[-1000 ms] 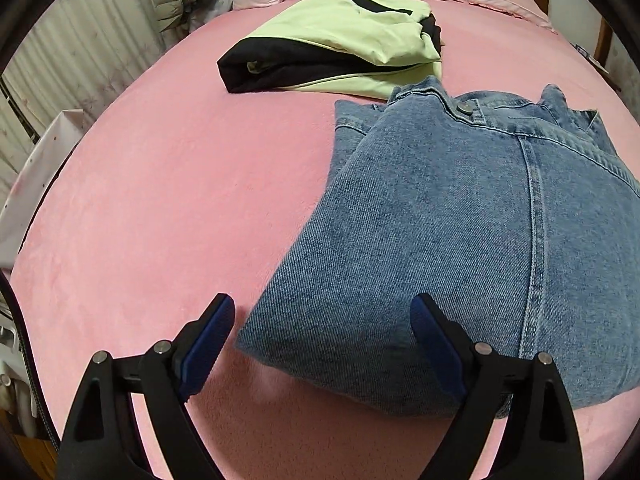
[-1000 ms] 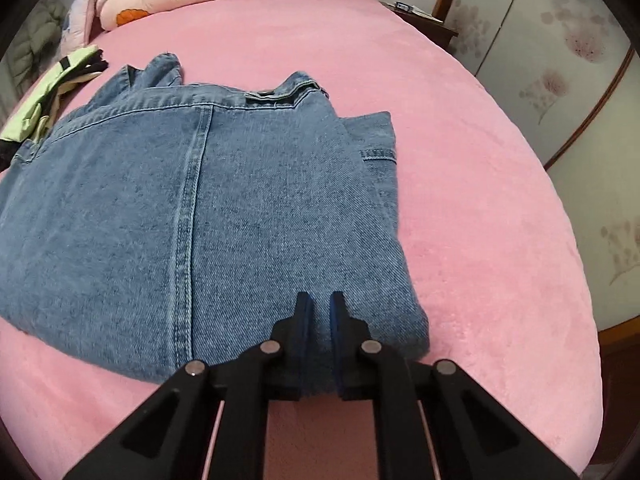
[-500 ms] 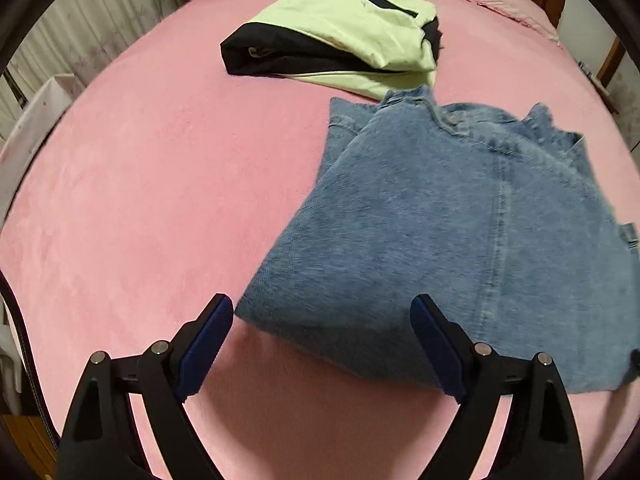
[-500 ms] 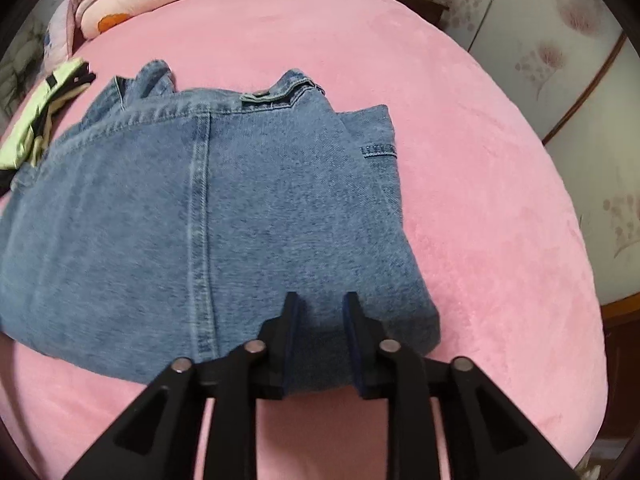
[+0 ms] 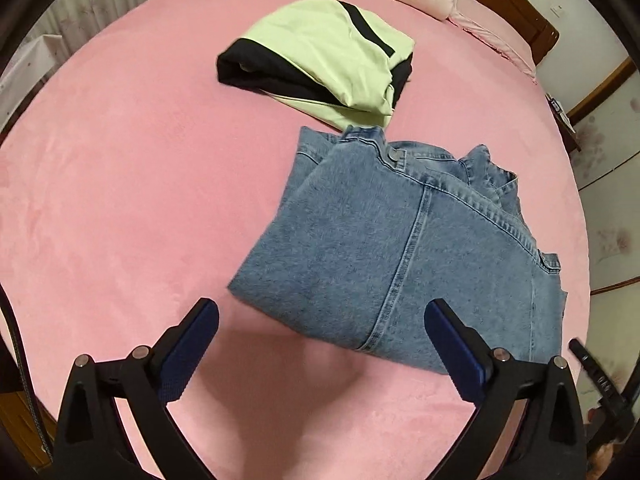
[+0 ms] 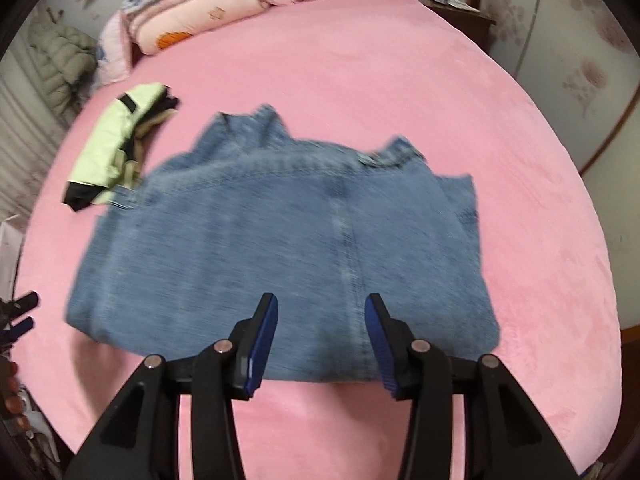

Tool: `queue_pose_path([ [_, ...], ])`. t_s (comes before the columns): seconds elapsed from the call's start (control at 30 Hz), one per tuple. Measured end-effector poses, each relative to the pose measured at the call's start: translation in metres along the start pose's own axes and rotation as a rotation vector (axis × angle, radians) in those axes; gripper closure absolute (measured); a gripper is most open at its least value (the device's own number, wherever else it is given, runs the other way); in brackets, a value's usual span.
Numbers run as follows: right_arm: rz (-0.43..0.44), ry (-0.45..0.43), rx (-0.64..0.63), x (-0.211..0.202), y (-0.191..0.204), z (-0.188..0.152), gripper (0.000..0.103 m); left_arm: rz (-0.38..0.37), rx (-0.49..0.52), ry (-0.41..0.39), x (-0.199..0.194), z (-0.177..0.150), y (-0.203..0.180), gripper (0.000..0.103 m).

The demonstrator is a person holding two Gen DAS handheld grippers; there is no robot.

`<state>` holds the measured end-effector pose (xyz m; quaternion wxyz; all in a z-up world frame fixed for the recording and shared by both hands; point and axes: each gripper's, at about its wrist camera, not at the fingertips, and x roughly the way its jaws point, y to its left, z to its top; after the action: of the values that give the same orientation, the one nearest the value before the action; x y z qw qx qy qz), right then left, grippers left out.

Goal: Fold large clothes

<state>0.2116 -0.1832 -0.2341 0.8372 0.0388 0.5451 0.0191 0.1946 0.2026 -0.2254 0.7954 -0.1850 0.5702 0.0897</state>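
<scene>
Both tongs are shown clear of the cloth: the left gripper (image 5: 320, 346) is spread to its widest, and the right gripper (image 6: 322, 338), whose jaws have just been opening, is parted with nothing pinched. The folded denim jacket (image 5: 404, 252) is laid flat on the pink bedsheet (image 5: 120, 200), its far edge just beside a folded green-and-black garment (image 5: 328, 52). Release is best completed by lifting straight away, so that the fold is not dragged. Both grippers are held steeply downward above the jacket's near edge.
</scene>
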Motion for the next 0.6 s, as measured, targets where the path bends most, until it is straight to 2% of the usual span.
queue_pose_path([
  [0.13,0.057,-0.032,-0.005,-0.012,0.024,0.007,0.057,-0.036,-0.045,0.027,0.001,-0.010,0.012,0.001],
  [0.3,0.070,-0.119,-0.042,-0.020,0.053,0.005,0.057,-0.115,-0.089,0.018,0.016,-0.033,0.020,0.001],
  [0.47,0.072,-0.201,-0.072,-0.012,0.076,-0.004,0.057,-0.263,-0.166,-0.021,0.043,-0.054,0.025,0.001],
  [0.6,0.071,-0.251,-0.065,0.004,0.089,-0.011,0.057,-0.324,-0.191,-0.033,0.070,-0.062,0.025,0.001],
])
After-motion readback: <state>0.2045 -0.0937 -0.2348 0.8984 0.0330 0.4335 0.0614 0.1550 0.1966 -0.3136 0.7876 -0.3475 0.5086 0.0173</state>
